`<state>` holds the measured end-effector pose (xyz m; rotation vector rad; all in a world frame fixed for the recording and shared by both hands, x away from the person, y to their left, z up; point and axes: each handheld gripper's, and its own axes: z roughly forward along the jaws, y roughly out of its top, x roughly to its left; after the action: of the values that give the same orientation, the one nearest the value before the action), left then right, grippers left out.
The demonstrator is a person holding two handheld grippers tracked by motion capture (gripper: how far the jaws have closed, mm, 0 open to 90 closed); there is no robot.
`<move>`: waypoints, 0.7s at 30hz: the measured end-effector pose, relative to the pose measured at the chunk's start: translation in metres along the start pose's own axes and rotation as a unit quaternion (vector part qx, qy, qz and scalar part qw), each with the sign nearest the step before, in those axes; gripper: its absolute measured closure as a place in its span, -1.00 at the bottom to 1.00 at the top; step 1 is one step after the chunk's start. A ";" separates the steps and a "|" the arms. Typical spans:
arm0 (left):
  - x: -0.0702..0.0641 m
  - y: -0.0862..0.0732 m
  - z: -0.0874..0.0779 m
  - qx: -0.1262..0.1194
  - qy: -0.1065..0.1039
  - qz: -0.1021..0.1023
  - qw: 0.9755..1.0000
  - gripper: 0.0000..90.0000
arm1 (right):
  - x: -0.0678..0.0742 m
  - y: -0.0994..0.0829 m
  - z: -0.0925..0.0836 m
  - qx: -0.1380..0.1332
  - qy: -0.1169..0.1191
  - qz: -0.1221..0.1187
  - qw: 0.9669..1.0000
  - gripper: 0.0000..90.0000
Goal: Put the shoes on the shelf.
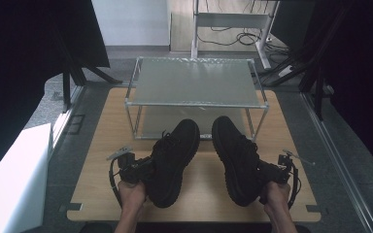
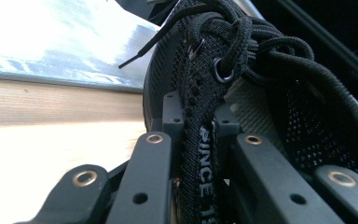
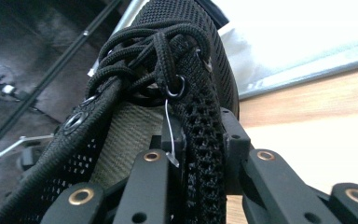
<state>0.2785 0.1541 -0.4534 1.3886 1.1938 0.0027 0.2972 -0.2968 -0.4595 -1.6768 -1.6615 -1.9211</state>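
Each gripper is clenched on the collar of a black shoe: the left gripper [image 1: 143, 167] grasps the left shoe [image 1: 174, 158] and the right gripper [image 1: 267, 172] the right shoe [image 1: 235, 158]; both shoes sit toward the near edge of the worktop [image 1: 206, 189], toes aimed at the metal rack [image 1: 196, 82] at its far edge. The pick-up looks done (lifting seems under way); placing the pair on the rack, likely, is still left.
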 end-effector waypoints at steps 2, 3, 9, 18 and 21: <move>-0.002 0.001 -0.001 -0.003 -0.004 0.001 1.000 0.79 | 0.003 0.002 0.000 0.001 0.013 0.006 1.000 0.70; -0.003 0.002 -0.002 -0.005 -0.004 0.001 1.000 0.79 | 0.006 0.004 0.000 0.000 0.019 0.009 1.000 0.70; -0.011 0.010 -0.006 -0.025 -0.018 -0.011 0.999 0.79 | 0.019 0.012 0.001 -0.003 0.031 0.007 0.999 0.69; -0.028 0.026 -0.010 -0.054 -0.030 -0.008 0.998 0.79 | 0.033 0.025 0.005 -0.013 0.059 0.020 0.998 0.69; -0.032 0.032 -0.009 -0.061 -0.032 -0.011 0.998 0.79 | 0.039 0.031 0.007 -0.016 0.062 0.019 0.998 0.69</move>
<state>0.2776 0.1498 -0.4080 1.2609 1.1372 0.0155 0.3076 -0.2830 -0.4125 -1.5545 -1.5511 -1.9993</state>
